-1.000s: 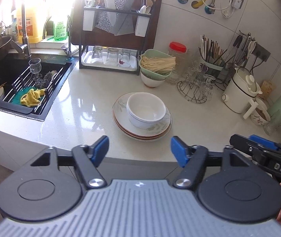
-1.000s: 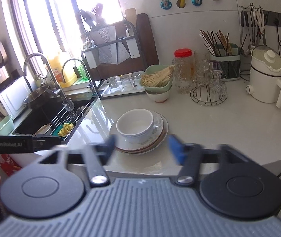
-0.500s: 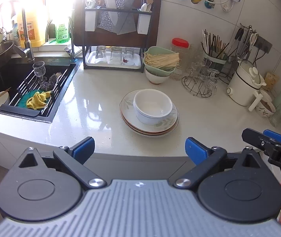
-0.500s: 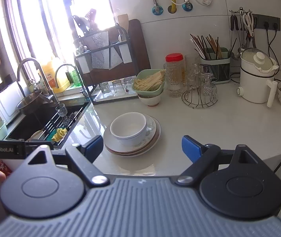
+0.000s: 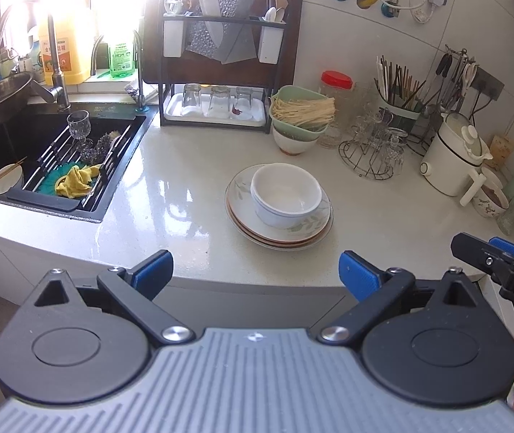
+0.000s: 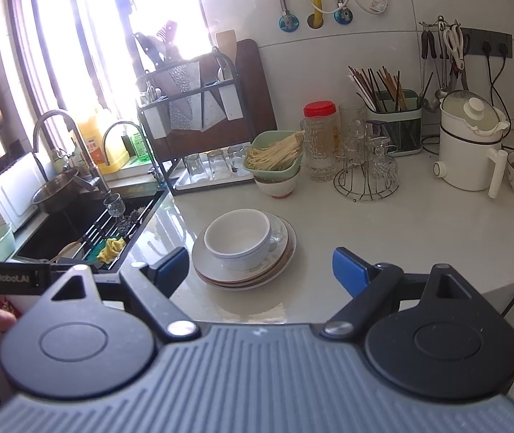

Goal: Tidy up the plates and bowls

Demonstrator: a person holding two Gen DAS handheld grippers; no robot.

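1. Left gripper: held at the near edge of the countertop, jaws spread wide with nothing between the blue pads. It is well short of the dishes.
2. Right gripper: also at the counter edge, jaws apart and empty. In the left wrist view its tip shows at the right border, with a person's fingers behind it.
3. Stack of plates: sits on the countertop just beyond both grippers, several plates nested flat, the top one bearing a leaf pattern.
4. White bowl: stands upright and empty on the top plate, set toward the stack's left-rear side in the left wrist view.
5. Sink: to the left of the stack, holding a drain rack with a yellow cloth, a stemmed glass and a small bowl with chopsticks.
6. Green bowl: further back, holding dry noodles and nested on a white bowl.
7. Rear wall line: a dish rack with upturned glasses, a red-lidded jar, a wire glass stand, a chopstick holder and a white kettle.
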